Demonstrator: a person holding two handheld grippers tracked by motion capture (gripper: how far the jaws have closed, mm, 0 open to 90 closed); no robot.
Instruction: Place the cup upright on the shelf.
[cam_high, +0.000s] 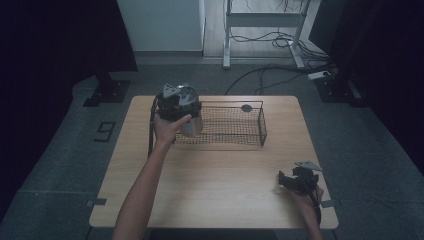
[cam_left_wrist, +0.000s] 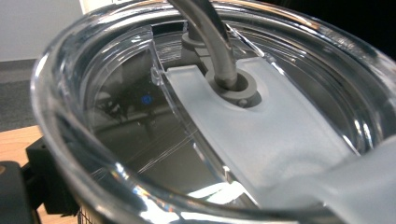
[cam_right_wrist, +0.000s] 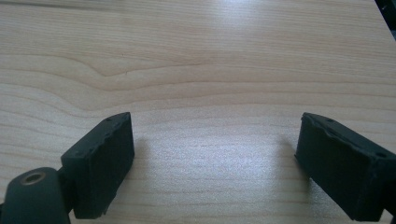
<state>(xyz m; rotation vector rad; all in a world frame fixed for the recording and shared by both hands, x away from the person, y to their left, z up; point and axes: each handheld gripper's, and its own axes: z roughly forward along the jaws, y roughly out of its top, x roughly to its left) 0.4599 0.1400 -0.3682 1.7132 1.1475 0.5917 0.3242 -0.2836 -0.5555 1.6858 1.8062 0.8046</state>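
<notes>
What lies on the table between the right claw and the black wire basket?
Nothing: in the high view, bare light wooden tabletop runs from the open right claw up to the black wire basket. The right gripper view also shows bare wood ahead of its jaws.

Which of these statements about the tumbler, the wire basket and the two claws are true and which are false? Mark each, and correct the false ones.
1. The left claw holds a tumbler at the wire basket's left end. True.
2. The tumbler has no lid. False: a clear lid with a straw through it covers it.
3. The right claw is open over bare wood. True.
4. The wire basket stands at the table's near edge. False: it stands toward the far edge.
5. A small dark round thing sits at the basket's far side. True.
</notes>
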